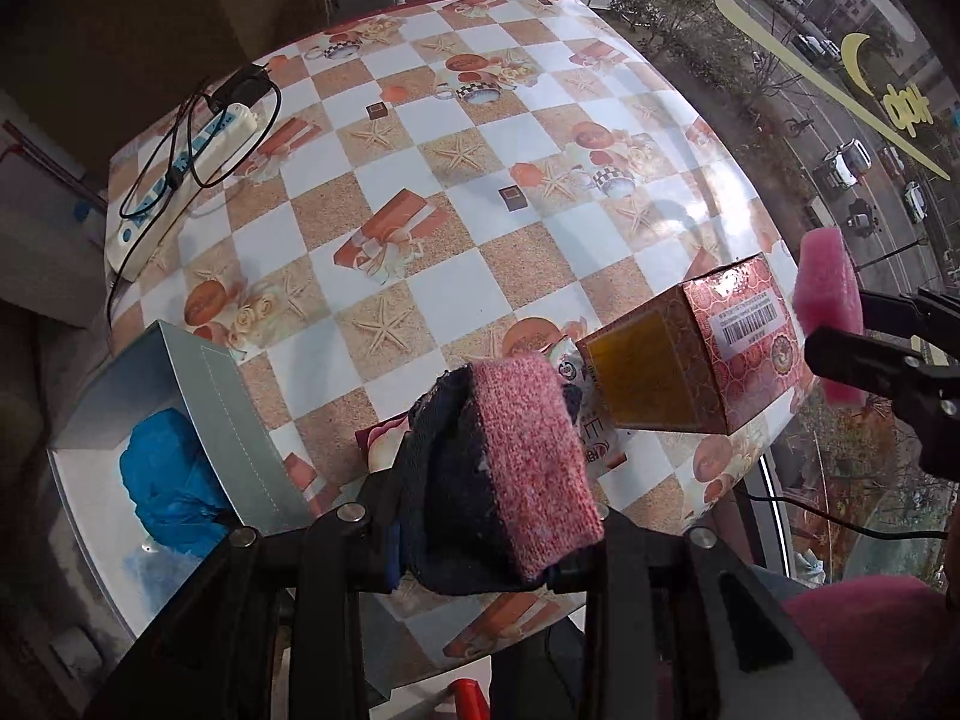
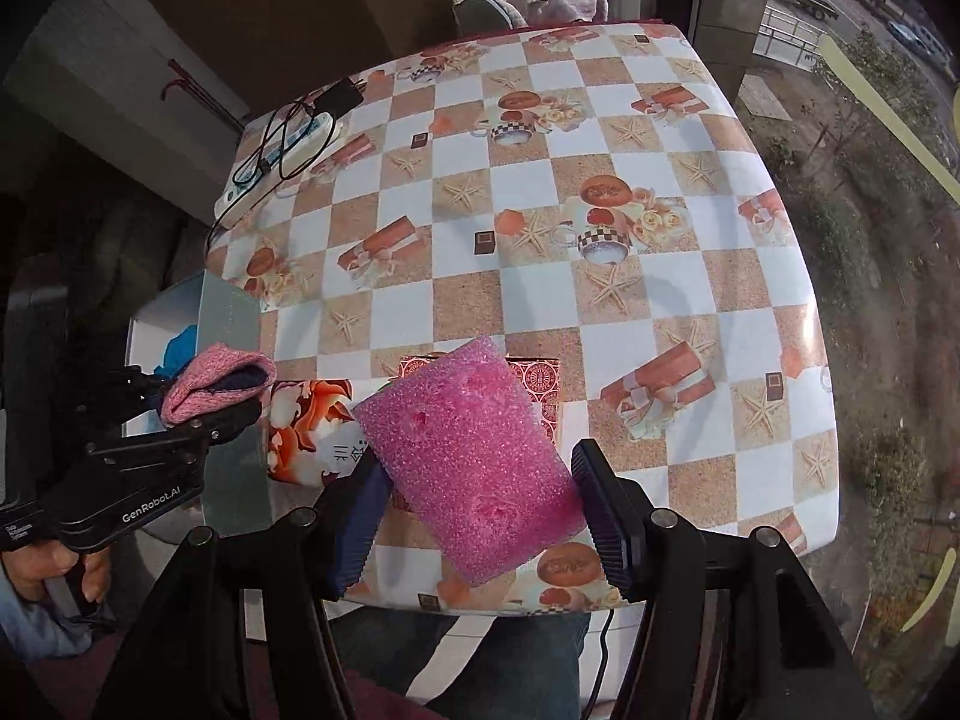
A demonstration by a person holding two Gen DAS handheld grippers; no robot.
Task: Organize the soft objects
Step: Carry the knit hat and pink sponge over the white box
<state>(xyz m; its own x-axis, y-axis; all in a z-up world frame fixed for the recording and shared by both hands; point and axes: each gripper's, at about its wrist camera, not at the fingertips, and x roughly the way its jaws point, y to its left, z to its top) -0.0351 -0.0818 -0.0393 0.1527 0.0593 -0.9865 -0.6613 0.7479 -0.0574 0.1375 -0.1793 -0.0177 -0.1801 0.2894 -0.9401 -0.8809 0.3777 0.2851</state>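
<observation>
So both soft things are up in the air right now: the rolled pink and navy knitted sock [image 1: 510,468] is pinched tight in the left gripper [image 1: 480,564], held just above the near edge of the checkered starfish-print tablecloth table [image 1: 420,180], and the bright pink foam sponge slab [image 2: 468,456] sits between the right gripper [image 2: 474,510] fingers, which are closed in on it, tilted over the near middle of the table. Off to the near left there's an open grey cardboard box [image 1: 240,414] with something crumpled and blue [image 1: 168,480] already inside, so I'd guess that's the drop-off bin. A red patterned carton [image 1: 720,342] lies on its side between the two grippers, and a white power strip with black cables [image 1: 180,168] sits far left. Looks like the carry step; next the sock needs swinging left over the box opening before letting go, sponge following after.
</observation>
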